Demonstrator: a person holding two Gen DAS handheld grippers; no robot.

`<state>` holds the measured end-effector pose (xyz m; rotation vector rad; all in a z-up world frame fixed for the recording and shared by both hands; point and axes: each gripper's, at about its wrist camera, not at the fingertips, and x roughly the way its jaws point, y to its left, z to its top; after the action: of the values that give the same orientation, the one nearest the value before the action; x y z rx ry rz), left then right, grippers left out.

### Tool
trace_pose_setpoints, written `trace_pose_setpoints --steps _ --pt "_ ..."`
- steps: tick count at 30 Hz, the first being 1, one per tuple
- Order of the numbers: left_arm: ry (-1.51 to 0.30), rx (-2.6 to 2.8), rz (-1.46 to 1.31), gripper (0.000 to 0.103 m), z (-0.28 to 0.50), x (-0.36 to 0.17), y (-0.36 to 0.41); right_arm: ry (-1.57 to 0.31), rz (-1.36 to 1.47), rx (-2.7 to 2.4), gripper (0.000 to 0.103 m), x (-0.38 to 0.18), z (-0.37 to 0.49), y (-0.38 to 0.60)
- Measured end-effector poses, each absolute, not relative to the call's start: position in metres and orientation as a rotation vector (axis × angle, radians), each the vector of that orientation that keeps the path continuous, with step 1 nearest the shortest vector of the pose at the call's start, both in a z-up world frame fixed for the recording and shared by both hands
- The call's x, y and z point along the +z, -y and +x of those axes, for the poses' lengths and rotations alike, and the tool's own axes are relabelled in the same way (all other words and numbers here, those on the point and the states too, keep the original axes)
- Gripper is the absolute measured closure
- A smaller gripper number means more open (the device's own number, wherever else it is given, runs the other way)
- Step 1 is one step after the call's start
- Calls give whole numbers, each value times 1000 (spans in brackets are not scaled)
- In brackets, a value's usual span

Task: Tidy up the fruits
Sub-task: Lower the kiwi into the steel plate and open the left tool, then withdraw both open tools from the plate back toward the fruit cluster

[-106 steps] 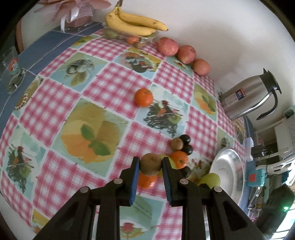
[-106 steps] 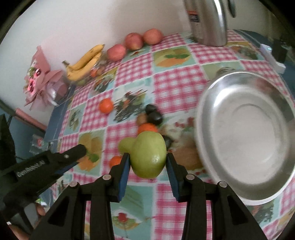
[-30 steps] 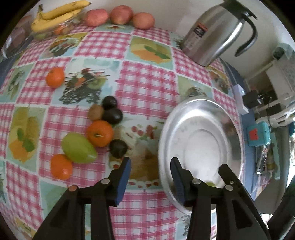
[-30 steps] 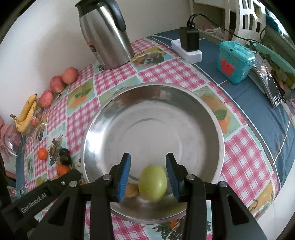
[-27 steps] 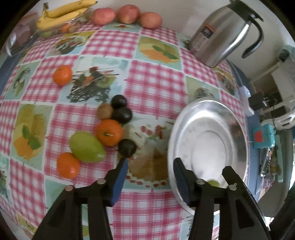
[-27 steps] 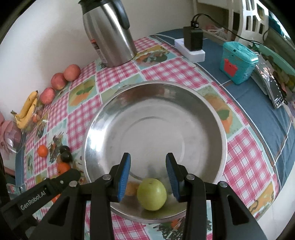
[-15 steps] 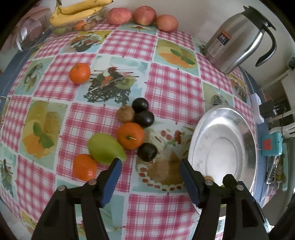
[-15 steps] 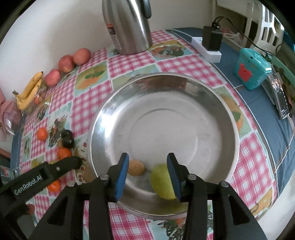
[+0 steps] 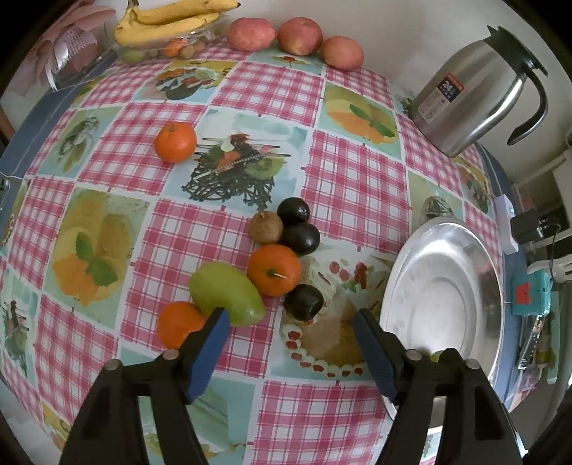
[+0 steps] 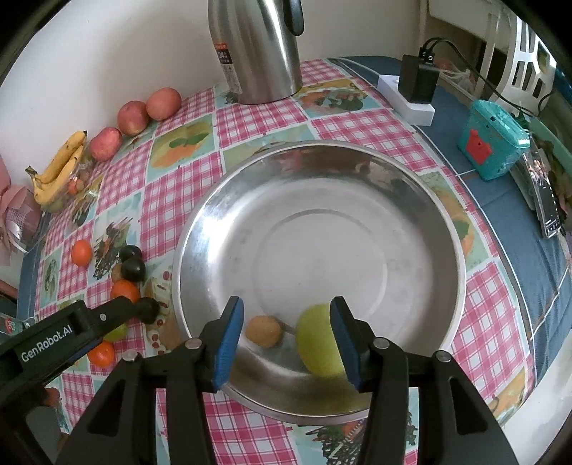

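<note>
The right gripper [image 10: 286,334] hangs released over the round steel bowl [image 10: 422,200], jaws apart above a small brown kiwi [image 10: 264,331] and a round green apple [image 10: 318,343] lying at the bowl's near side. The left gripper [image 9: 289,331] is opening, nothing between its jaws, over the checked tablecloth [image 9: 250,89]. Just beyond sit a long green mango [image 9: 225,293], tangerines [image 9: 273,270] and dark plums [image 9: 304,302]; bananas [image 9: 171,21] lie at the far edge.

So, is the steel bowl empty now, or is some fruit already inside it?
Not empty. The steel bowl holds two fruits near its close edge: a brown kiwi and a green apple. The rest of its bottom is bare.
</note>
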<state>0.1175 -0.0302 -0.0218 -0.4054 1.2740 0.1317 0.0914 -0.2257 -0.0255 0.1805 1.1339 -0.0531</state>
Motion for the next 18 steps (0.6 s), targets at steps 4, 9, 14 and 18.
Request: trace_pose_setpoints --steps 4,9,14,18 --pt "-1266 151 -374 6 119 -22 32 -1139 157 -59 27 -27 92 224" --pt "-1246 170 -347 0 119 -21 31 -1124 105 -57 18 -27 92 221" --pt "-1236 194 -336 0 118 -22 28 -1091 81 -26 6 -25 91 215" --pt "-1209 188 -331 0 114 -19 25 -1057 73 -13 6 -20 89 212"
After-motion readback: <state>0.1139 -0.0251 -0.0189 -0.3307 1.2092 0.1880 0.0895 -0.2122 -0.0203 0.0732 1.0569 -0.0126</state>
